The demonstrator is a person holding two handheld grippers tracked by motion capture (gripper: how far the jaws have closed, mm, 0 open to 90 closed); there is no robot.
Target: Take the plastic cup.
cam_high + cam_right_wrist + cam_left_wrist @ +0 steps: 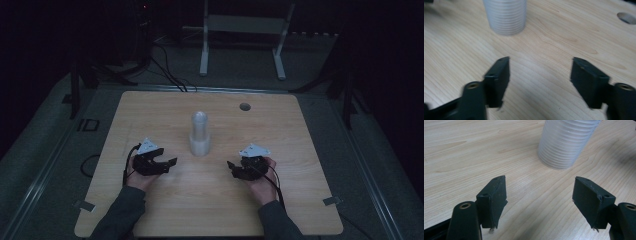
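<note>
A tall stack of upside-down white plastic cups (200,133) stands near the middle of the wooden table (150,115). My left gripper (169,165) rests low over the table to the left of the stack, jaws open and empty; in the left gripper view the ribbed stack (565,142) lies ahead, beyond the open left gripper (540,197). My right gripper (233,168) sits to the right of the stack, also open with nothing between its jaws. The right gripper view puts the stack (505,16) at upper left, beyond the open right gripper (540,77).
A round cable hole (245,106) is cut in the table at the back right, also seen as the hole (626,18) in the right gripper view. A white metal stand (240,35) and cables lie on the dark floor behind the table.
</note>
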